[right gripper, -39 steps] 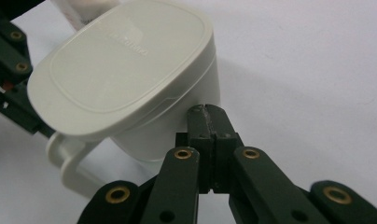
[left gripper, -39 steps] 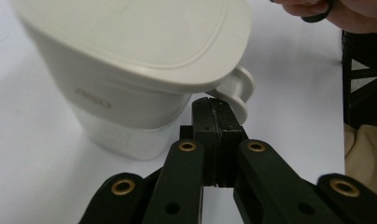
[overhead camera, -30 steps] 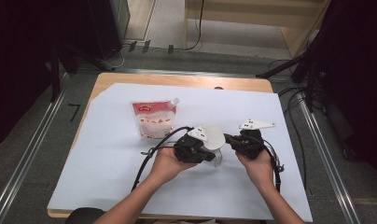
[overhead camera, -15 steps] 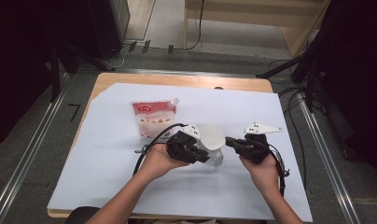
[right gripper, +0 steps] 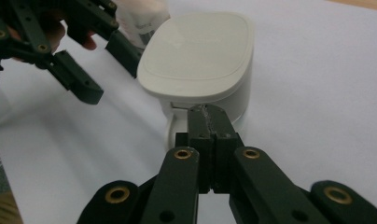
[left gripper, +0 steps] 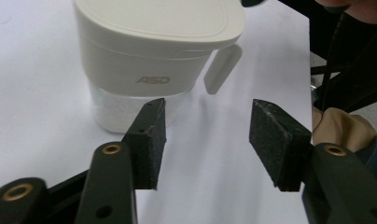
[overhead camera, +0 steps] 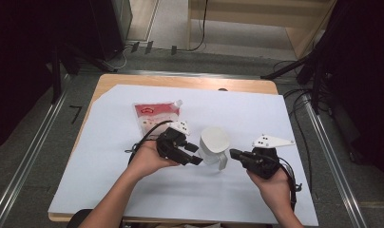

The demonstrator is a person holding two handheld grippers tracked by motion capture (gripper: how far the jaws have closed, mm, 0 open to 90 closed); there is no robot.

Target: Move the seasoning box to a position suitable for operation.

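A white lidded container (overhead camera: 214, 144) with a side handle (overhead camera: 223, 162) stands on the white sheet (overhead camera: 133, 190) in the middle of the table. My left gripper (overhead camera: 196, 154) is open just left of it, jaws pointing at its lower wall. In the left gripper view the container (left gripper: 154, 46) carries grey "ASD" lettering and sits beyond the open jaws of the left gripper (left gripper: 205, 140), not between them. My right gripper (overhead camera: 233, 153) is shut, with its tips close to the handle on the right. In the right gripper view the shut right gripper (right gripper: 209, 116) sits just in front of the container (right gripper: 200, 51).
A red and white pouch (overhead camera: 157, 116) lies flat behind the left hand, toward the table's far left. The wooden table edge (overhead camera: 180, 81) runs along the back. Cables trail from both grippers.
My left gripper has drawn back to the left, leaving the container more exposed. The right gripper has drifted slightly toward the person.
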